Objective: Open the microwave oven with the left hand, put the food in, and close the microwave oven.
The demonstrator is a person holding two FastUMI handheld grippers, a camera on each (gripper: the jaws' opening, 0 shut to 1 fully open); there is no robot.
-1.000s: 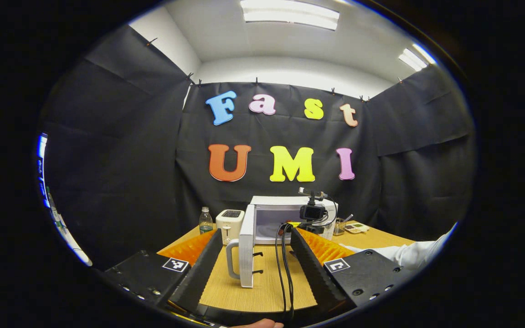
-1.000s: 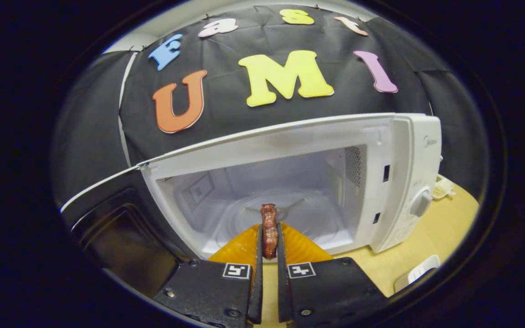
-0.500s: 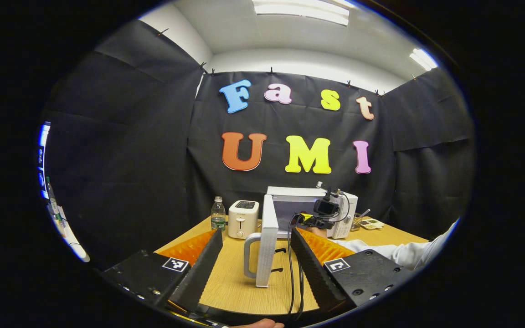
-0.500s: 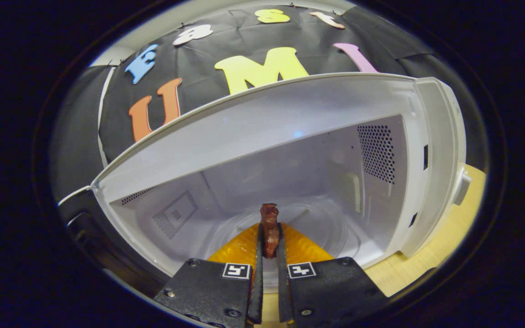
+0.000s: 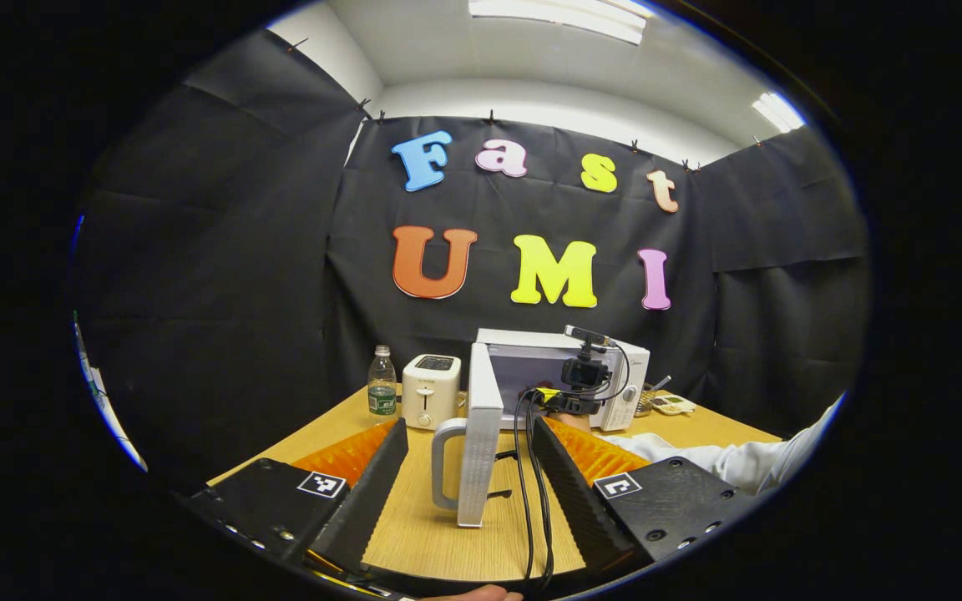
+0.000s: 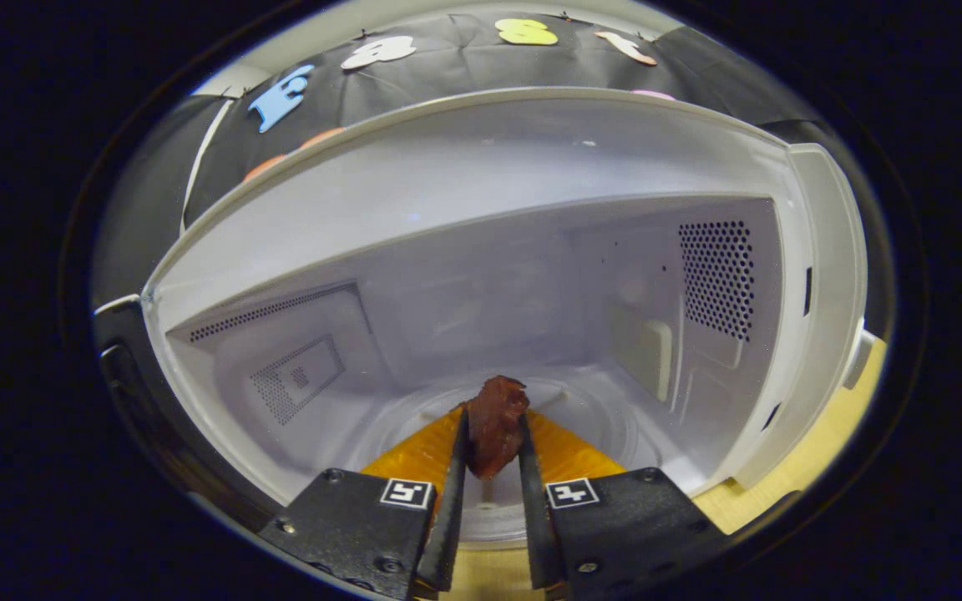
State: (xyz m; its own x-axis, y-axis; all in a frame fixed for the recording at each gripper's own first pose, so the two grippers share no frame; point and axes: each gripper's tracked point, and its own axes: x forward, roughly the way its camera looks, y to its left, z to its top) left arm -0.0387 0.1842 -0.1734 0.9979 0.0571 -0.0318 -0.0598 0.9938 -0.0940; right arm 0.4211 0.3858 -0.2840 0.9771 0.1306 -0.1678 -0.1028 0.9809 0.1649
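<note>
Your right claw point(image 6: 489, 467) has its ribbed fingers pressed on a lumpy, dark red-brown piece of food point(image 6: 493, 424), held inside the smooth white boxy microwave oven point(image 6: 481, 275) above its round glass turntable point(image 6: 589, 417); perforated vents dot the cavity walls. Your left claw point(image 5: 468, 467) is spread wide and holds nothing, above the wood-grain table point(image 5: 448, 542); the white microwave door point(image 5: 481, 434) with its curved grey loop handle point(image 5: 441, 463) stands open between its fingers.

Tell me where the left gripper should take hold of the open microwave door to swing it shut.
Probably the vertical loop handle on the door's free edge, approached from the left side; it stands proud, leaving a gap for one finger, and the open left gripper already straddles the door.
</note>
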